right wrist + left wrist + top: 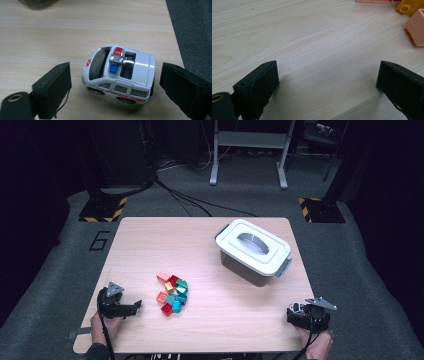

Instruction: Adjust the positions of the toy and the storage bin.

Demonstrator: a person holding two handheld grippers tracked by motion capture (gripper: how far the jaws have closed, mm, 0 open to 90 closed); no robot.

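High view: a pale wooden table (200,240) with rounded corners is seen standing on grey carpet, with black-and-yellow hazard-striped plates (102,210) on the floor beyond its far corners and a grey metal frame (248,150) farther back in a dark room. Black cables are trailed across the carpet. Toward the table's far right, a grey plastic box (252,251) with a white clip-on lid is placed. Near the front left, a cluster of small glossy building blocks (172,293) in red, orange, pink and teal is gathered.

At the front right corner the right gripper (113,82) is held low over a toy ambulance (120,72), a smooth white shiny car with a red stripe and red and blue roof lights, standing on its wheels on the table close to the edge. The black matte jaws are spread wide on either side of it, clear gaps being visible at both ends, so nothing is gripped.

The left gripper (327,80) is held at the front left, jaws wide apart over bare wood grain, with the blocks just beyond.
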